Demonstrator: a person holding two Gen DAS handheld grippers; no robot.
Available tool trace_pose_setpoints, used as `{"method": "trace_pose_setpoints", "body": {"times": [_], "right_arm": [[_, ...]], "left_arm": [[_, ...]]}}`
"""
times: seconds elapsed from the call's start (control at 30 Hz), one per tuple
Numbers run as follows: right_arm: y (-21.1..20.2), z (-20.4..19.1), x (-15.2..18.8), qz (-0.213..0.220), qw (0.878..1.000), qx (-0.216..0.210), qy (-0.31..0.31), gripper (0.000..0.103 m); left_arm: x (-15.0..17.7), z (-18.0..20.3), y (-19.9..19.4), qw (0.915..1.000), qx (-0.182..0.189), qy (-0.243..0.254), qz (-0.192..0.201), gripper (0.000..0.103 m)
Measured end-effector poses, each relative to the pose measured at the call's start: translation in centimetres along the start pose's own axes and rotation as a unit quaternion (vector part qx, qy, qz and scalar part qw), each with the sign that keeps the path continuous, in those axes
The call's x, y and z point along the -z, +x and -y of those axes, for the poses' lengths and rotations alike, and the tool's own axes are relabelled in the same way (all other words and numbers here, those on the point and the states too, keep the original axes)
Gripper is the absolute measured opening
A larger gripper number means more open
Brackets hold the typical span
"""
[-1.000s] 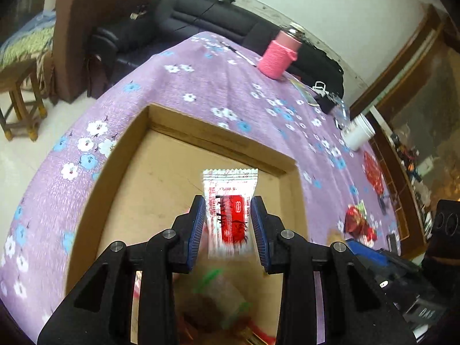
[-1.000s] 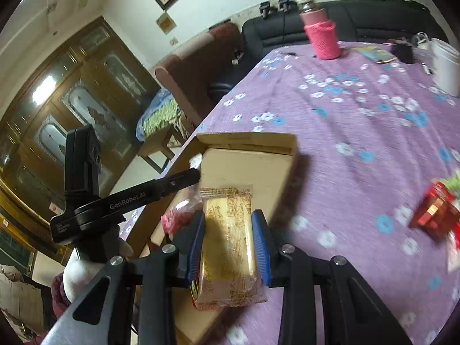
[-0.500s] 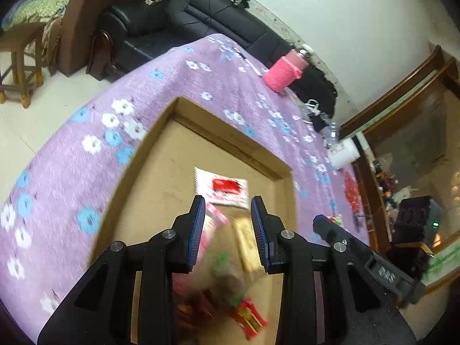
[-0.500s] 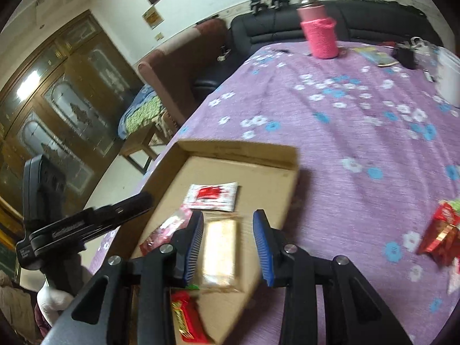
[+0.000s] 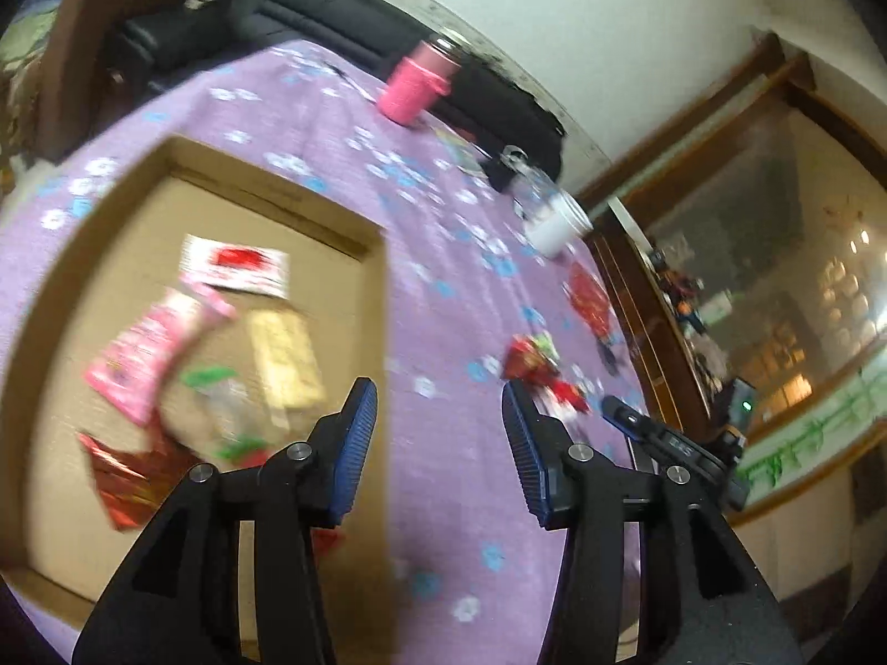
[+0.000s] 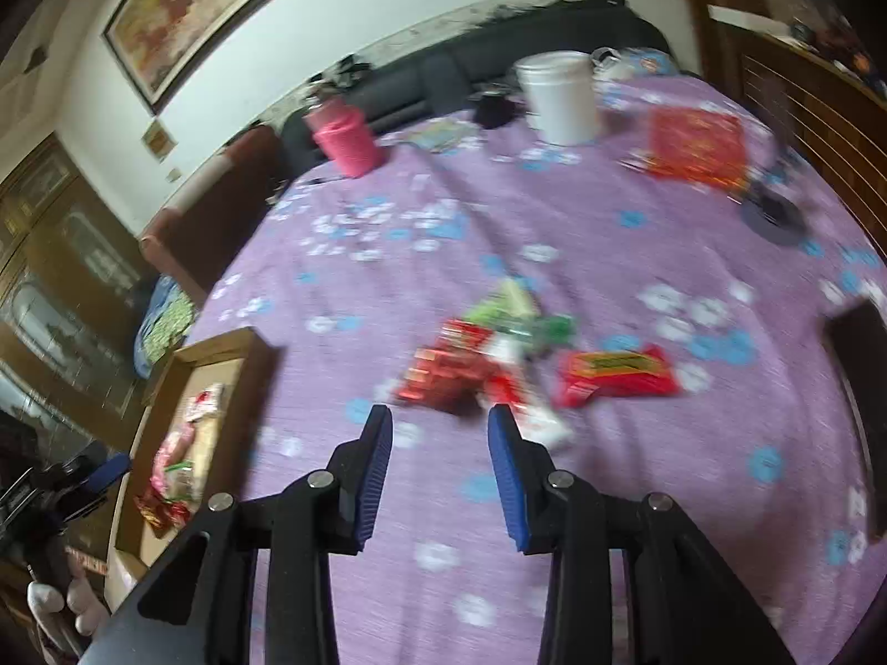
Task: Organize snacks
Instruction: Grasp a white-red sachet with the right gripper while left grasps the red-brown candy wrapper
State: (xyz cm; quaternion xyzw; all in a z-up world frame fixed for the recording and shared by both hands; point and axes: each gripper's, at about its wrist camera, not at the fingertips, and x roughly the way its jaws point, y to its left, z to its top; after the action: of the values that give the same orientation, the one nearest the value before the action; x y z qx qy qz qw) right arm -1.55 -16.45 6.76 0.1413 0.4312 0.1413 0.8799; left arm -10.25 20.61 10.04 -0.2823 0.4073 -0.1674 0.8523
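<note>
A shallow cardboard box (image 5: 377,299) (image 6: 222,343) lies on the purple flowered tablecloth and holds several snack packets, among them a white and red sachet (image 5: 235,266), a pink packet (image 5: 155,349) and a yellow biscuit pack (image 5: 285,354). My left gripper (image 5: 441,407) hovers over the cloth just right of the box, its jaws opening with nothing between them. My right gripper (image 6: 439,432) is open and empty above the cloth, just short of a loose pile of red and green snack packets (image 6: 477,354) and a red bar (image 6: 615,377).
A pink-sleeved bottle (image 5: 416,83) (image 6: 346,138), a white cup (image 5: 554,221) (image 6: 562,97) and a red packet (image 6: 696,147) stand farther back on the table. A dark sofa runs behind it. A dark round object (image 6: 773,213) lies at the right; a dark flat object (image 6: 859,388) lies at the edge.
Both grippers let their packets go into the box and swung right, away from it. The left jaws widened. The right gripper now faces the loose snack pile.
</note>
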Motion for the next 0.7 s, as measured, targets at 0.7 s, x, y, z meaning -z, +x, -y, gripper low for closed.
{"method": "trace_pose_setpoints", "body": {"times": [0.7], "right_arm": [[7.4, 0.7, -0.1, -0.009, 0.993, 0.046, -0.109, 0.03]], "left_arm": [[1.1, 8.2, 9.8, 0.9943, -0.012, 0.071, -0.078, 0.046]]}}
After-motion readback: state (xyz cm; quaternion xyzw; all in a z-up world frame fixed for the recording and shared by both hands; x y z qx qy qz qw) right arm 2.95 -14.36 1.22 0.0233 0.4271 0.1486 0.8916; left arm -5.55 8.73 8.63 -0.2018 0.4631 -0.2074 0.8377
